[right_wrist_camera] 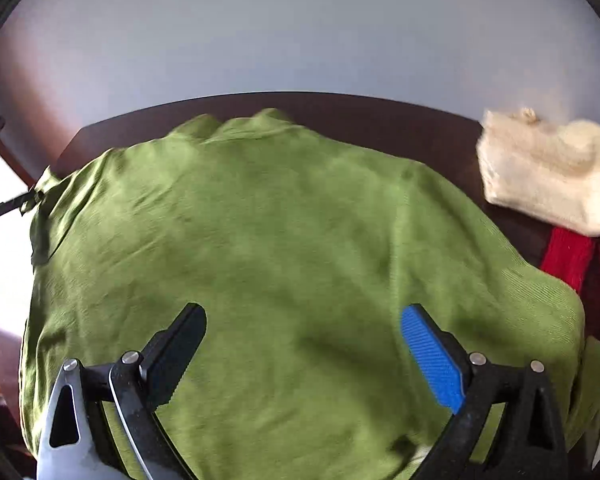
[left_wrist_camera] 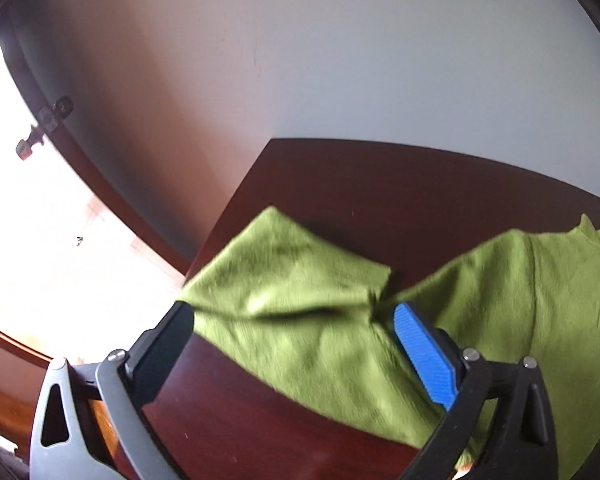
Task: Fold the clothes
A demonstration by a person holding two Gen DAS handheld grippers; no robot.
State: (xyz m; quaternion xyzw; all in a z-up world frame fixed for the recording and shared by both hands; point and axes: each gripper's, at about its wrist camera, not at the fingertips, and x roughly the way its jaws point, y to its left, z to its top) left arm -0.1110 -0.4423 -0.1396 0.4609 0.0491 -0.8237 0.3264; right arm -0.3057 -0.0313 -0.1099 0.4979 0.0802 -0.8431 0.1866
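Observation:
A green knit top (right_wrist_camera: 260, 240) lies spread on a dark wooden table (right_wrist_camera: 380, 120). In the left wrist view its sleeve (left_wrist_camera: 284, 280) stretches toward the table's left edge, with the body (left_wrist_camera: 540, 300) to the right. My left gripper (left_wrist_camera: 292, 312) is open, jaws wide apart, just above the sleeve near the armpit. My right gripper (right_wrist_camera: 302, 316) is open, hovering over the lower middle of the top's body. Neither holds cloth.
A folded cream knit garment (right_wrist_camera: 548, 176) lies at the table's back right, with a red garment (right_wrist_camera: 572, 260) beside it. A pale wall (left_wrist_camera: 380, 60) stands behind the table. A bright window with a dark frame (left_wrist_camera: 60, 108) is to the left.

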